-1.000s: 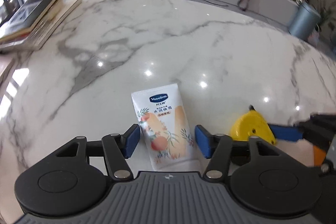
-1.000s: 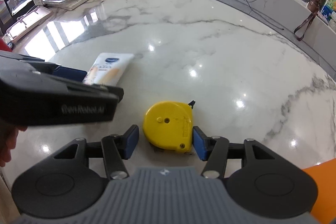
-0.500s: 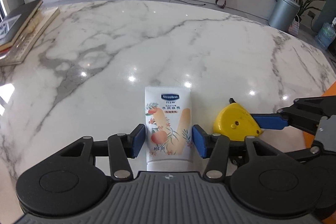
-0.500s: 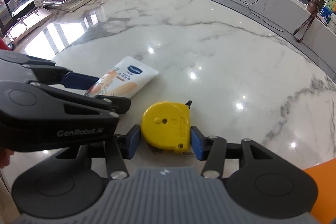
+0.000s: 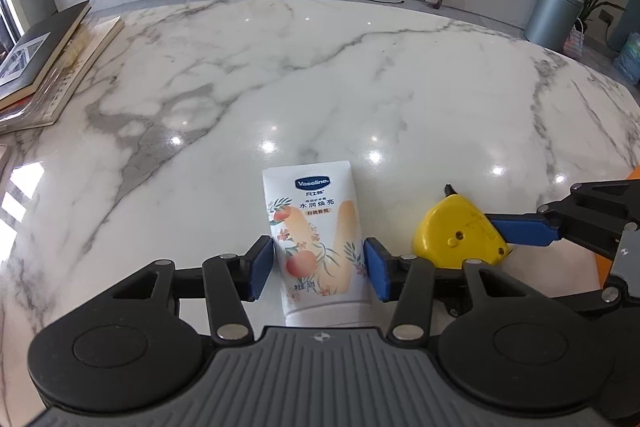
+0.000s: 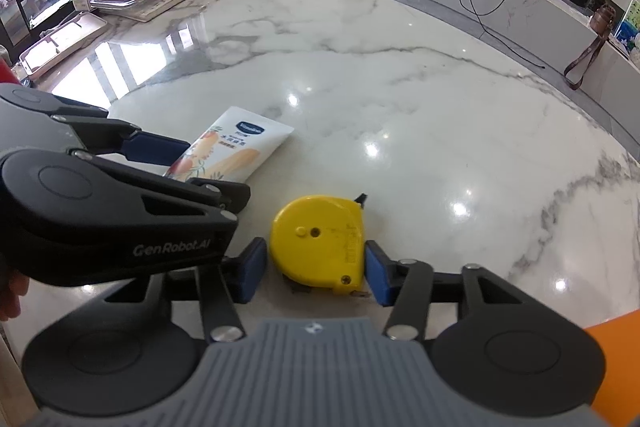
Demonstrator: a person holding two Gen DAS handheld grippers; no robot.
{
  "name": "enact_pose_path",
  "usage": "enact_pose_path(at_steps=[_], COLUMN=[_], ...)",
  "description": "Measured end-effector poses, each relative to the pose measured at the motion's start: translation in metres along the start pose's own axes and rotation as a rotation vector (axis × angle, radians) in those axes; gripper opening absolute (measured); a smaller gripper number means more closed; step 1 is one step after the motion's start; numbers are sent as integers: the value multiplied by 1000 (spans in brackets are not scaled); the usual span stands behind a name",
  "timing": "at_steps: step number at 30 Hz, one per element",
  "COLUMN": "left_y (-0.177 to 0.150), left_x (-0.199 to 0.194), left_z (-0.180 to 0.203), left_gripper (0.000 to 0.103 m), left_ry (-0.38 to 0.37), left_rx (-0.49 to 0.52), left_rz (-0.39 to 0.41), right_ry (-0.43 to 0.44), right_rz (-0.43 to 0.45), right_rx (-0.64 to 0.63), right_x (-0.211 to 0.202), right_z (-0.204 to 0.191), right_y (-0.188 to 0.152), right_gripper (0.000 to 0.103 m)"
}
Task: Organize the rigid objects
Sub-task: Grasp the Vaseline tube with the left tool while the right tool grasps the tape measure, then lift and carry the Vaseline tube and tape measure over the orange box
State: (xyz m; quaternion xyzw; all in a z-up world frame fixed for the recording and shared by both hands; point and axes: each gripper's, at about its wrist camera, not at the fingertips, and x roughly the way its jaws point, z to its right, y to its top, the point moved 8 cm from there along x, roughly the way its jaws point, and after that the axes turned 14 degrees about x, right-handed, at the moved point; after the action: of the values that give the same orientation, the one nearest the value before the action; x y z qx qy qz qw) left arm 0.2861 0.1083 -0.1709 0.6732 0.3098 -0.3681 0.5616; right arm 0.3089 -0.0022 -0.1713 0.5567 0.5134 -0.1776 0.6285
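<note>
Left wrist view: the left gripper [image 5: 319,269] has just been closing, and its blue pads now bear on both side edges of the lotion tube [image 5: 316,239], clamped across the width. The tube lies flat on the marble table [image 5: 280,75], long axis running straight ahead along the fingers, crimped end farthest out. The yellow tape measure [image 5: 458,231] sits just to the right.

Right wrist view: the right gripper [image 6: 316,273] has just been closing around the tape measure, which lies directly between its fingers. The right pad touches the case; the left pad stands narrowly clear, so no clamp yet. The tube lies ahead-left, in the left gripper.
</note>
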Motion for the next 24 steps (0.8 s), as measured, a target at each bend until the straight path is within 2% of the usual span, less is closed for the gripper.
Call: enact_pose_path(at_steps=[10,15,18,24], left_y=[1,5,6,17], left_x=[-2,-8,-10,-32], left_z=[-5,-7,-8,-8], left_gripper=[53,52,52,52], left_ry=[-17,-17,-41,-73], left_rx=[-57,-73,-89,-115], left_rz=[3,23,27,89], right_ry=[0,-40,-45,-65], right_rz=[2,20,21,28], right_rx=[-1,-40,-51,-82], right_x=[0,-2,-4,-13], right_z=[0,-3,-3,-8], right_y=[0,0,1,6], right_gripper=[50,50,50,50])
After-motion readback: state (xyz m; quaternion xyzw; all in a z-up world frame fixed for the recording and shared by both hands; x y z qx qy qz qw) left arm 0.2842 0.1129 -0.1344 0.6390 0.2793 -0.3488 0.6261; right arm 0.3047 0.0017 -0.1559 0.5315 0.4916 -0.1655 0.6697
